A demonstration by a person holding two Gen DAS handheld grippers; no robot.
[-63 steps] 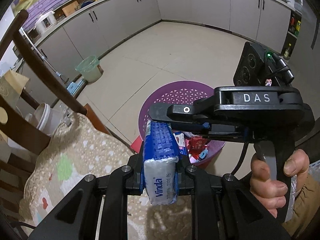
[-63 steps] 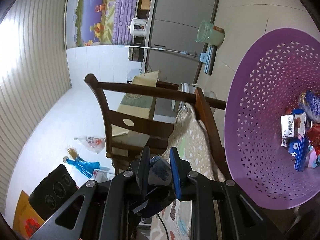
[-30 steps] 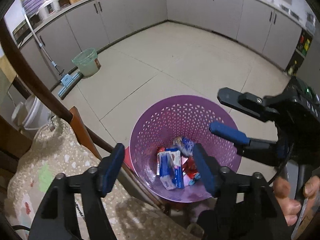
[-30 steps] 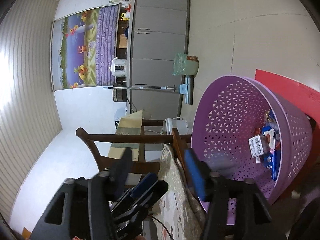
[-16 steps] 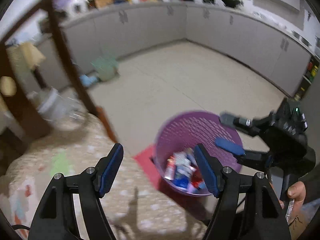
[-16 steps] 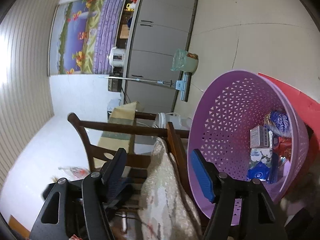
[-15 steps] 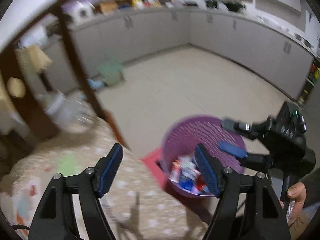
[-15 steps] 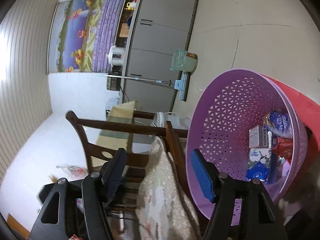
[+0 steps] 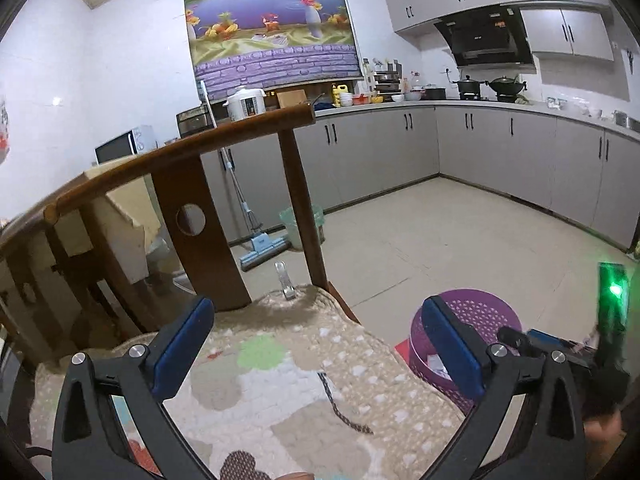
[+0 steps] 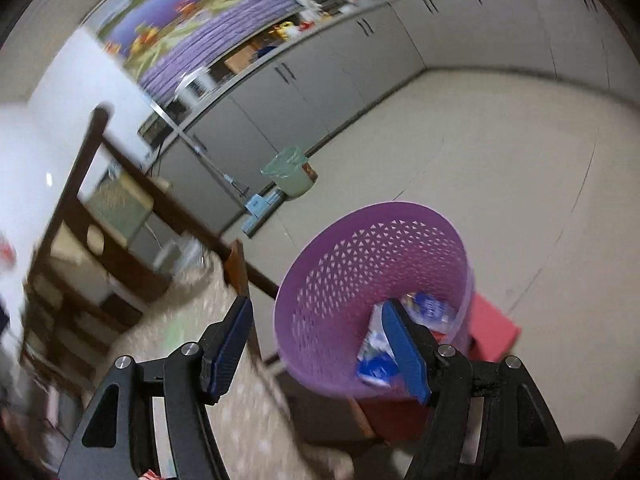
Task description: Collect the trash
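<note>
Grey kitchen cabinets wrap the back of the room, cream tile floor everywhere. Left claw (image 9: 320, 354) has just been opening and sits spread wide with nothing between its blue pads, low in the frame over a beige patterned chair cushion (image 9: 288, 376). Right claw (image 10: 320, 346) is released too, also empty. Round purple perforated plastic basket (image 10: 360, 264) sits lower centre of the right view (pretty blurry), with blue and white wrappers (image 10: 376, 356) inside, on a red mat (image 10: 492, 328).
</note>
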